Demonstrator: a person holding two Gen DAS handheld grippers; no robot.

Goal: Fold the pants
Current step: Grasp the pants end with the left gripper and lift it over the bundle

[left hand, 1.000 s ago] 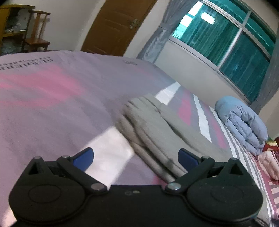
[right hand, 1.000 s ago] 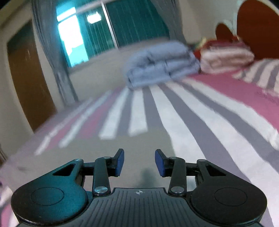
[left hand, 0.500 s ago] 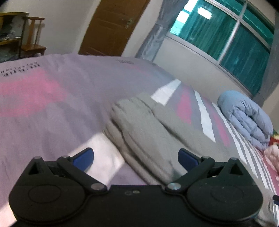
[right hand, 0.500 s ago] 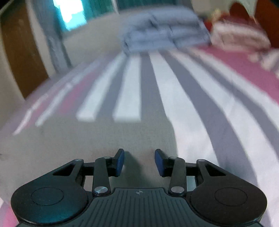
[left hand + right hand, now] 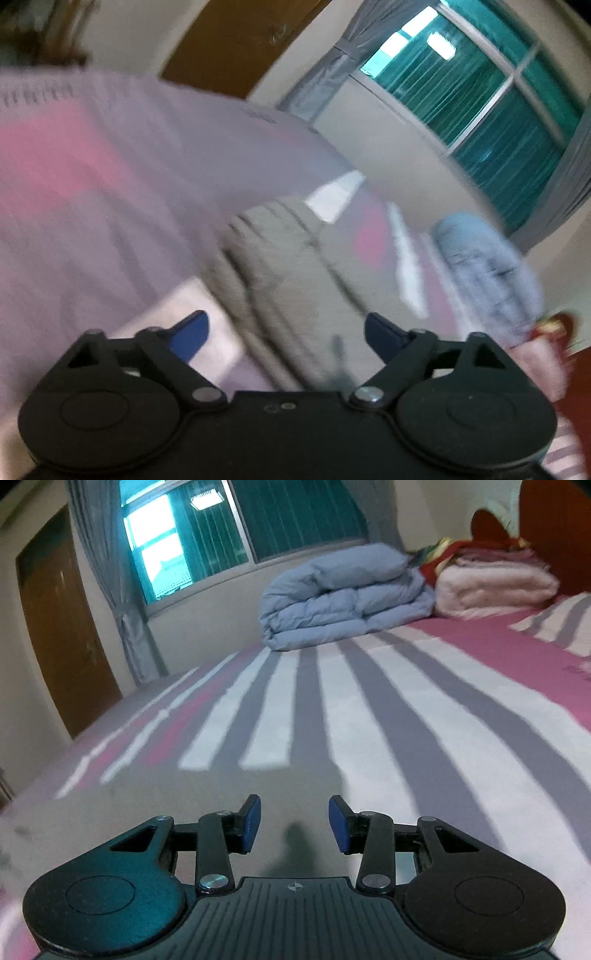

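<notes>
1. The grey pants (image 5: pixel 295 280) lie on the striped bedspread (image 5: pixel 406 720). In the left wrist view they run from between the fingers up toward 12 o'clock, ending in a gathered, ribbed edge, probably the waistband.
2. The left gripper (image 5: pixel 284 332) straddles that cloth with its jaws wide. They have just been closing in, yet the blue pads (image 5: pixel 192 328) are clear of the fabric on both sides, so nothing is pinched. My guess is that it is lining up to take this end for a fold.
3. The right gripper (image 5: pixel 294 823) sits low over a flat grey stretch of the pants (image 5: pixel 221 797), jaws at a middling gap with nothing gripped between them. It seems placed to take the other end.
4. A folded blue duvet (image 5: pixel 343 602) and a pink blanket (image 5: pixel 495 583) sit at 12 to 1 o'clock in the right wrist view, well apart from the pants, which leaves open bedspread for folding.
</notes>
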